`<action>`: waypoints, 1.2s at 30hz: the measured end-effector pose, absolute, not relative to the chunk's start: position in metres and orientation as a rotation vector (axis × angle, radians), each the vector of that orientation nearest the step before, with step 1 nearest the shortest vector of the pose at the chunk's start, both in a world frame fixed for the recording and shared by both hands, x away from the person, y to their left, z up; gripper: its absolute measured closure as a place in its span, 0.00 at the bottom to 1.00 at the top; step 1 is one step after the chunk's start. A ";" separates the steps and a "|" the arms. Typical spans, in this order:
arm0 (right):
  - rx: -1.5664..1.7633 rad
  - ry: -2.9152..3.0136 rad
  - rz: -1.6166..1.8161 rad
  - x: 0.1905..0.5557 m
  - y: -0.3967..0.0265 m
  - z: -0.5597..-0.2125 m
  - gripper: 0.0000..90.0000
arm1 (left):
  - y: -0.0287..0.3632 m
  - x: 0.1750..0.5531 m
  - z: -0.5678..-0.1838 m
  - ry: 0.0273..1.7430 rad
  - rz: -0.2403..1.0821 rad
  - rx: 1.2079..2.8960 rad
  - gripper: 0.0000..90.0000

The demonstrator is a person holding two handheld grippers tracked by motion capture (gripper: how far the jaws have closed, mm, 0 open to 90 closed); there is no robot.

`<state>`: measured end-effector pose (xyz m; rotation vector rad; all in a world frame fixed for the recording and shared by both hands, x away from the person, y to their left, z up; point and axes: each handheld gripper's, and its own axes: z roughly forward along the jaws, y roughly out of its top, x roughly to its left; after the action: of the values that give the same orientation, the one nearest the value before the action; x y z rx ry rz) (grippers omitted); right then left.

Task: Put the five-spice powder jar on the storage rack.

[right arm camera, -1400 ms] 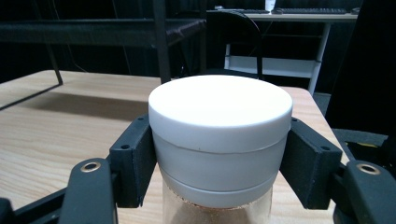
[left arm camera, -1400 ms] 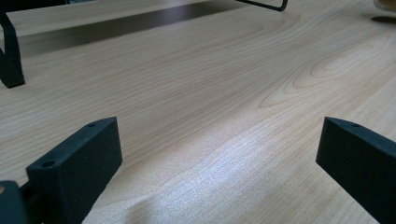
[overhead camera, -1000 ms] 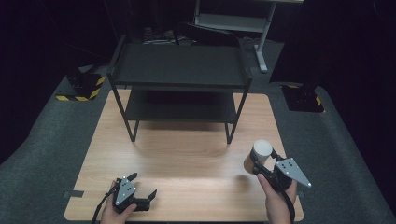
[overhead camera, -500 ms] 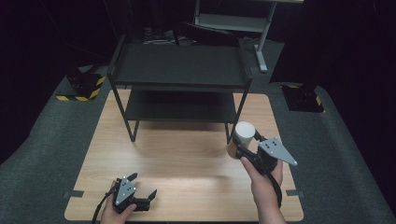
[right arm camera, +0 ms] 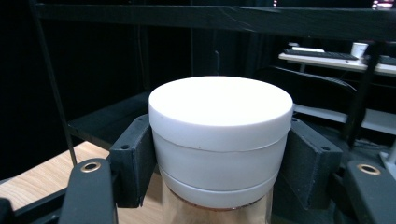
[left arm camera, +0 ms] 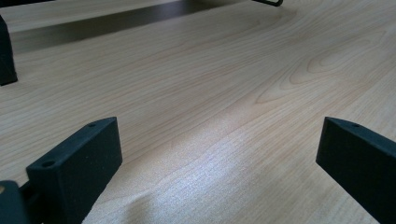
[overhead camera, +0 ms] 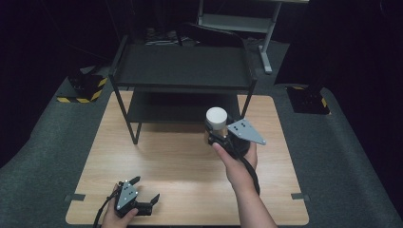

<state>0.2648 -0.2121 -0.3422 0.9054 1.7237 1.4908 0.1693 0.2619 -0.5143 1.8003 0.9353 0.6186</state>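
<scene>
Right gripper is up off the wooden table, jaws clamped on a white-lidded jar, just near of the black shelf rack. The right gripper view adds detail: the jar has a clear body under its lid. Left gripper sits low at the near-left edge, jaws spread wide over bare wood in its own view.

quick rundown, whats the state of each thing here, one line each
jar: upright, white lid on, held off the table near the rack's lower shelf
right gripper: shut on the jar just below its lid
left gripper: open, holding nothing, low over the table's near edge
shelf rack: upright, both shelves bare
</scene>
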 end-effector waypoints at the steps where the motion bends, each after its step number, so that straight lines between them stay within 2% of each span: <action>1: 0.901 1.729 1.495 0.268 -0.208 -0.341 0.38 | 0.262 0.169 -0.514 0.931 0.618 1.801 0.01; 24: 0.937 1.716 1.453 0.321 -0.180 -0.329 0.38 | 0.265 0.169 -0.515 0.917 0.613 1.798 0.01; 36: 0.964 1.637 1.448 0.346 -0.172 -0.341 0.38 | 0.265 0.169 -0.515 0.914 0.610 1.800 0.01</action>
<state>0.3464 -0.1720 -0.3410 0.9637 1.6371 1.4481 0.1690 0.2654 -0.5153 1.7998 0.9139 0.6099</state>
